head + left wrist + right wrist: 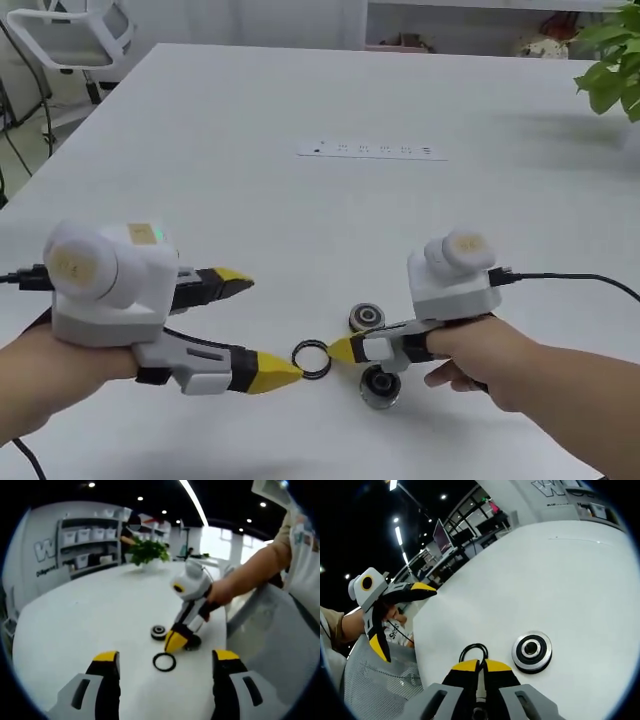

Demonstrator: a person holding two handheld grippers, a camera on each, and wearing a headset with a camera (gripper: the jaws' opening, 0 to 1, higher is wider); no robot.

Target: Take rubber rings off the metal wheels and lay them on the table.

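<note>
The right hand-held gripper sat clenched, empty, beside the ring; the left hand-held gripper gaped. The ring looked light and floppy: pinch its band.

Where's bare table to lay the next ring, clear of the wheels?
Free: the broad stretch of table between the farther wheel and the socket strip, and the area right of that strip. Crowded: between the left gripper and right gripper, where the rubber ring, that wheel and a second wheel lie.
</note>
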